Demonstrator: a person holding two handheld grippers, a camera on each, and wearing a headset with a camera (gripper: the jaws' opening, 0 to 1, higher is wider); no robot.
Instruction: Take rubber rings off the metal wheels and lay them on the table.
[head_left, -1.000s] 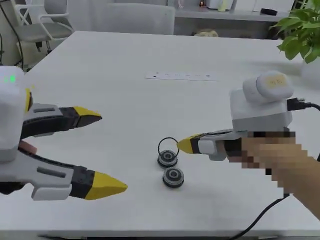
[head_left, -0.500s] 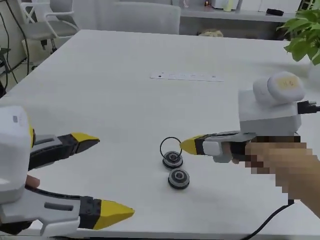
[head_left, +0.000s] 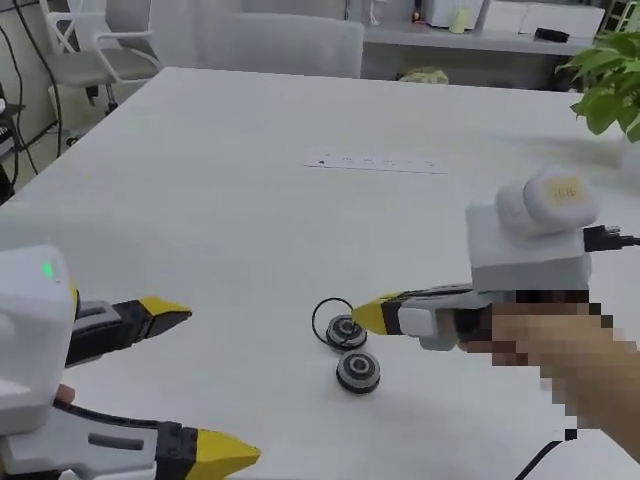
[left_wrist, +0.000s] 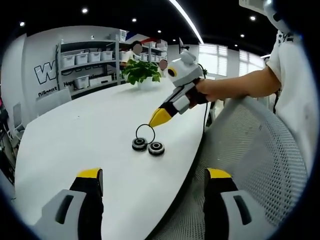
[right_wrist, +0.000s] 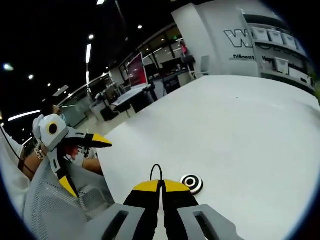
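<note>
1. The right gripper (head_left: 372, 316) has its jaws pressed together on a thin black rubber ring (head_left: 318, 312).
2. The ring stands up just beside the far metal wheel (head_left: 345, 331) and touches it.
3. The near metal wheel (head_left: 358, 370) sits close by on the white table (head_left: 250, 200). It looks to have its ring on.
4. The left gripper (head_left: 215, 385) is spread wide at the near left and holds nothing.
5. The ring could snag and drag the far wheel, because nothing holds that wheel down.
6. The thin ring could also slip out of the pinch.
</note>
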